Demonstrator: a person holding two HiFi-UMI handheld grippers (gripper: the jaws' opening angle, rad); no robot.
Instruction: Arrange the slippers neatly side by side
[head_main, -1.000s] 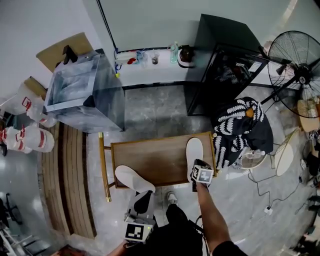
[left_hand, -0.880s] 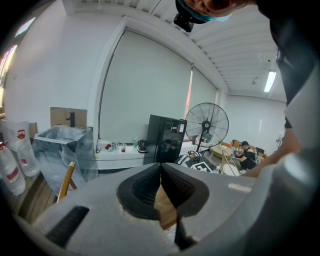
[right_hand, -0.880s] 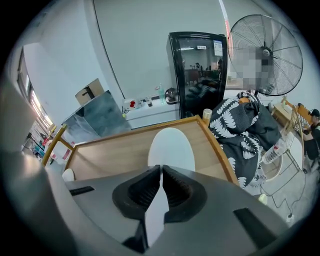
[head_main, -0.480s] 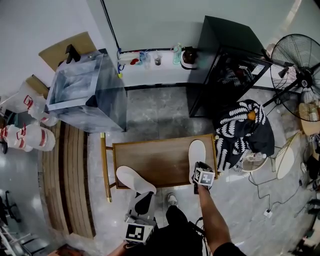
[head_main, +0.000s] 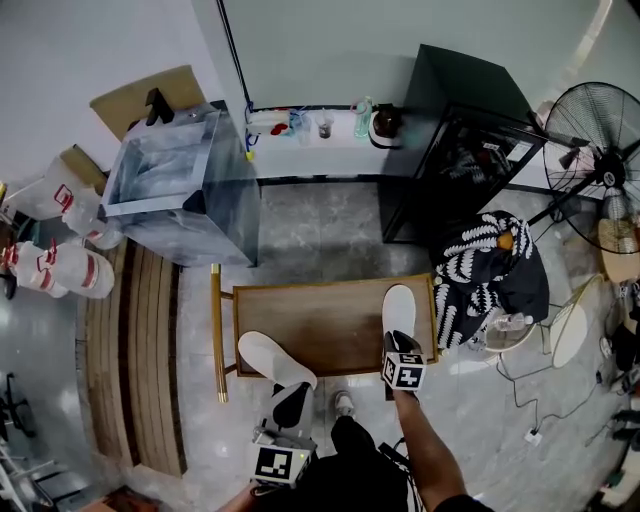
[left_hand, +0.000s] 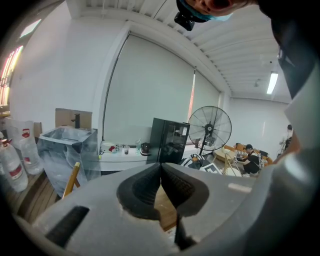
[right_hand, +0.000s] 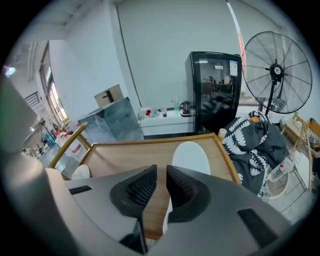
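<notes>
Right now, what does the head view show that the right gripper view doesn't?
Head view only: the left gripper and the person's right arm. Right gripper view only: the right gripper close up, its jaws just been opening, slightly apart, nothing pressed between them. Both: the table, the right slipper, the fan, the black cabinet.

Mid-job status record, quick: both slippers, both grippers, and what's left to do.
Right slipper: at the right end of the table, lying front to back.
Left slipper: angled at the near-left corner, overhanging the front edge.
Right gripper: jaws just opening, pads off the slipper.
Left gripper: shut, empty.
Remaining: slippers apart, not yet side by side.
</notes>
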